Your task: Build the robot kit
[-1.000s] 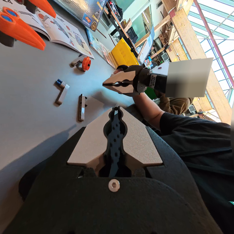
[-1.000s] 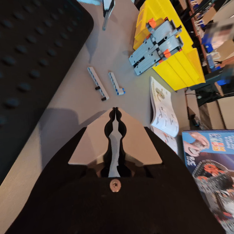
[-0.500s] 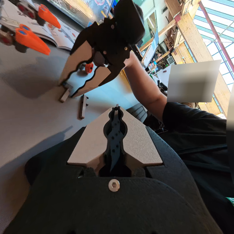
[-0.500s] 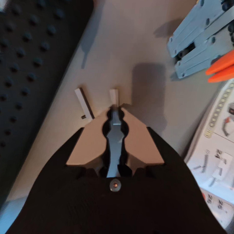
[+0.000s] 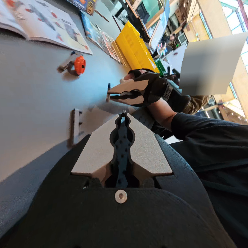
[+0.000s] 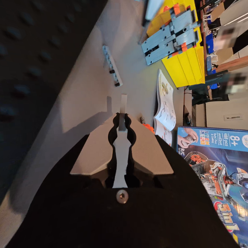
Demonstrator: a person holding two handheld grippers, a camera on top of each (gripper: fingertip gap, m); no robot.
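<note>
Left wrist view first: the left gripper [image 5: 123, 114] has two matte, grainy beige fingers [image 5: 96, 153] on a black plastic body, their wavy black inner edges nearly meeting at the tips, where a tiny dark pin [image 5: 124, 111] is pinched. At 10 o'clock from those tips a pale grey holed beam [image 5: 75, 126] lies flat on the smooth grey table [image 5: 33, 102]. At 12 o'clock the right gripper [image 5: 109, 94] hangs above the table, closed on a short grey bar [image 5: 108, 96] with a blue end. Farther out at 11 o'clock sit an orange ribbed wheel [image 5: 79, 65] and an open booklet [image 5: 44, 22]; at 1 o'clock a yellow plastic bin [image 5: 132, 45].

Right wrist view: the right gripper [image 6: 121, 114] clamps the short grey bar [image 6: 123, 107], which runs straight out from between the tips toward 12 o'clock, held clear of the table [image 6: 83, 94]. The holed beam [image 6: 112, 65] lies at 11 o'clock, a grey block assembly [image 6: 170, 38] on the yellow bin [image 6: 185, 67] at 1 o'clock, the booklet [image 6: 166, 106] at 3 o'clock, a glossy printed box [image 6: 217, 161] at 4 o'clock. A black dimpled mat [image 6: 33, 47] fills the side from 9 to 11 o'clock.
</note>
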